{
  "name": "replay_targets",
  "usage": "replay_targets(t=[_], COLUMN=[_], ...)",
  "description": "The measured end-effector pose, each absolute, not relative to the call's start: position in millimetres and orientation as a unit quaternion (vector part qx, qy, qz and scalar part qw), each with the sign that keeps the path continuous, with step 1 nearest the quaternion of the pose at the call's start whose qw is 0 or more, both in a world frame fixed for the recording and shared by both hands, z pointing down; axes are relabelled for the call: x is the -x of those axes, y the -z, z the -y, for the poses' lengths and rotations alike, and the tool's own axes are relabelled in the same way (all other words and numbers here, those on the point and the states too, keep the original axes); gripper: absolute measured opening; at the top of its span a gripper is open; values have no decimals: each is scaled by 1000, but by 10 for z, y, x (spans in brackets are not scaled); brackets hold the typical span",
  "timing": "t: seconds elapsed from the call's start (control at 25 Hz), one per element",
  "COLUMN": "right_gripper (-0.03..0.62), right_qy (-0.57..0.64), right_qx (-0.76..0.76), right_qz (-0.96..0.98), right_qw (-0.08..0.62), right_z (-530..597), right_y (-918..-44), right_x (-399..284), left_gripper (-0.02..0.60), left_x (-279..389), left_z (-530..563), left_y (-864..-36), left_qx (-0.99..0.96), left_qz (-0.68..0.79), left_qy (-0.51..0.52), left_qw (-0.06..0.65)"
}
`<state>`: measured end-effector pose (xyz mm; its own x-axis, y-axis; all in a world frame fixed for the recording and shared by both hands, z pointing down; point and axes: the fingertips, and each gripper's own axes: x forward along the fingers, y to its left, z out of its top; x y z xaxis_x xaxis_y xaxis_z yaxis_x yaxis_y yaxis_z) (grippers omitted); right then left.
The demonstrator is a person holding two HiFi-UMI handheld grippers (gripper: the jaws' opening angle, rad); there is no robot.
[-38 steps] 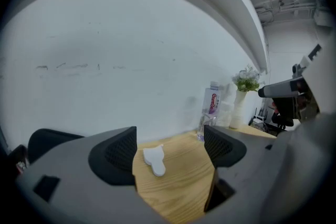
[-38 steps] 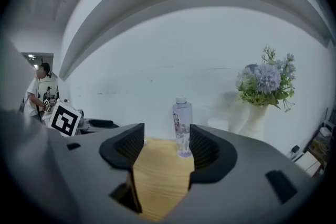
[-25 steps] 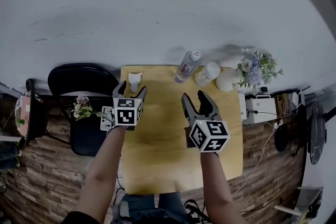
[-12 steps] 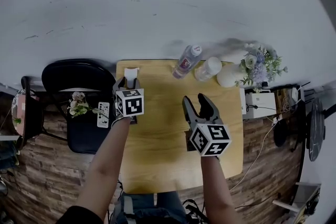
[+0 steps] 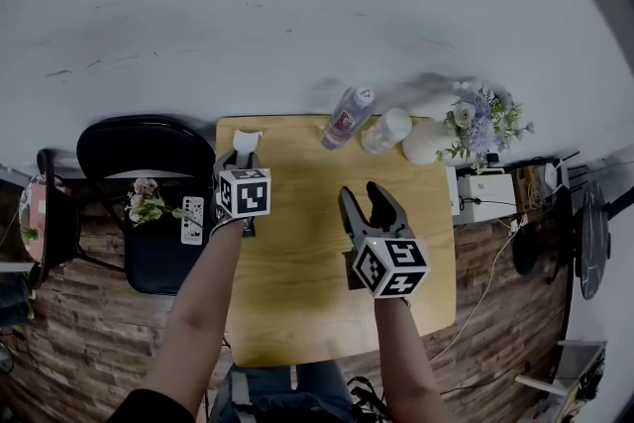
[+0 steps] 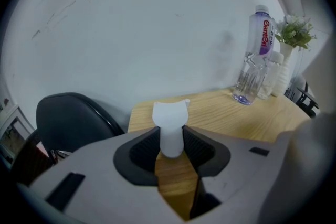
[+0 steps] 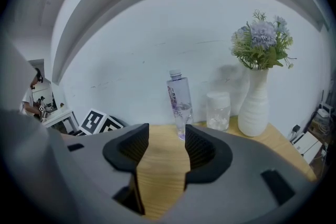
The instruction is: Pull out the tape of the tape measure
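head: steeply down over table (image 5: 297, 302) | gripper views: low, close, facing wall (image 6: 157, 34) | shared: bottle (image 6: 257, 55)

Left gripper (image 6: 171, 139): has gone down and toward the far left corner of the table (image 5: 317, 302), and tips more steeply.
Its jaws: stood wide apart and have just been closing. The pads now press both sides of the tape measure (image 6: 170, 115).

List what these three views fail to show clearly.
- Left gripper view: the lower body of the tape measure is hidden between the jaws of the left tool, which have just been closing on it.
- Head view: the tape measure is mostly behind that tool's marker cube.
- Right gripper view: the label print on the bottle is too small to read.
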<state>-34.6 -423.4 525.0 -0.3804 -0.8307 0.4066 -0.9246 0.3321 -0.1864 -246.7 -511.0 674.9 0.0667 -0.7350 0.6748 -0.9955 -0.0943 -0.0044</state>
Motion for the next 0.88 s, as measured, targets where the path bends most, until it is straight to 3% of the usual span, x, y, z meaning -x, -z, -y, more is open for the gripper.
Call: replay_targets(t=[0.88], right_gripper=[216], right_qy=[-128], right_qx=[-546], right_qz=[824], right_qw=[85], right_z=[3286], right_y=[-4203], right_x=[347], left_gripper=[143], left_x=[2424], left_z=[4143], left_y=[-5292], left_qx=[-737], left_qz=[620], left_qy=[-193], left_qw=[189])
